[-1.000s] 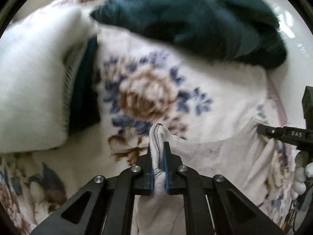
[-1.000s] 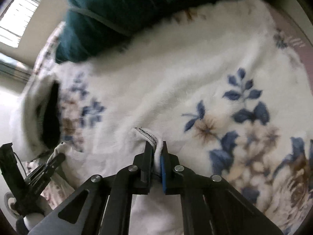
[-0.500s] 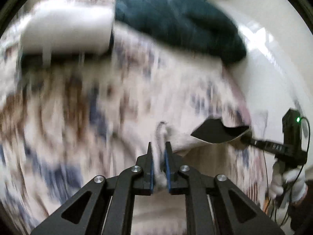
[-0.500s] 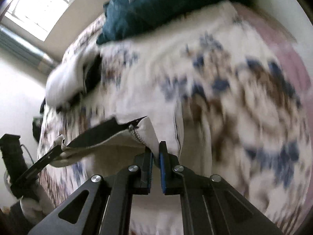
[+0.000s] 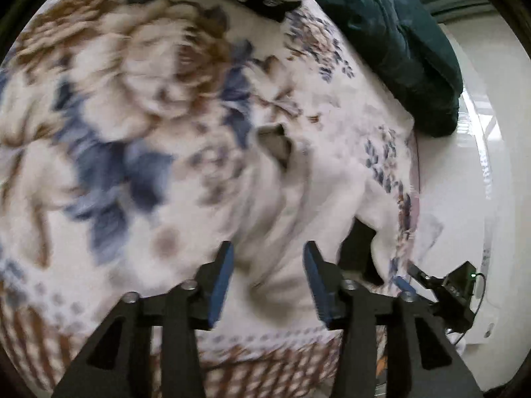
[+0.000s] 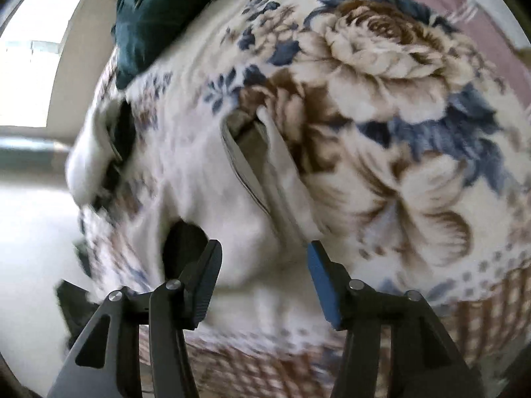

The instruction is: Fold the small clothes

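Both claws have let go of the white garment [image 5: 298,192] since a second ago; the left claw [image 5: 267,265] and right claw [image 6: 262,265] now gape wide above it. Soft and creased, perhaps doubled over, it lies on the fuzzy flowered blanket [image 6: 381,83], near a rumpled dark-green cloth [image 5: 398,49].
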